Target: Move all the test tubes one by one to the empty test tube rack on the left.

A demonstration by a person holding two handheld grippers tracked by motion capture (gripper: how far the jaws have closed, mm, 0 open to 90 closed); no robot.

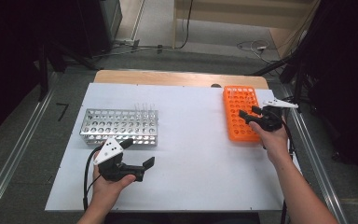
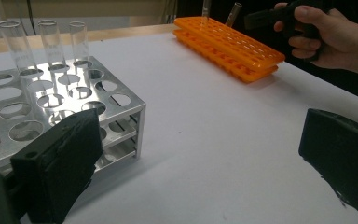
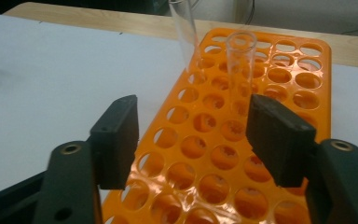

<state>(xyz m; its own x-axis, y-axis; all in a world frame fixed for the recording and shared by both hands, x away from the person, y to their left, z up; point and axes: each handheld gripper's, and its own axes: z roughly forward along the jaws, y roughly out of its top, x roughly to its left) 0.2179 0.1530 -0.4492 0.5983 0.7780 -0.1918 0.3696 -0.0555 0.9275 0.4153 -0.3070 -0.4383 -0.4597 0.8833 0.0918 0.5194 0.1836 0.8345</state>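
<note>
An orange tube rack (image 1: 235,126) lies at the right of the white board. My right gripper (image 1: 250,112) hovers open over its right side. In the right gripper view two clear tubes stand in the orange rack (image 3: 265,33): one upright tube (image 3: 240,70) just beyond my right gripper (image 3: 198,135), and a tilted tube (image 3: 186,37) farther back. Neither tube is between the jaws. A metal rack (image 1: 120,127) at the left holds three clear tubes (image 2: 51,44) in its far corner. My left gripper (image 1: 138,152) is open, low over the board in front of that rack.
The white board (image 1: 191,154) covers most of the wooden table, with bare board between the two racks. In the left gripper view the metal rack (image 2: 121,100) is close on the left and the orange rack (image 2: 228,46) far off. Cables lie on the floor behind.
</note>
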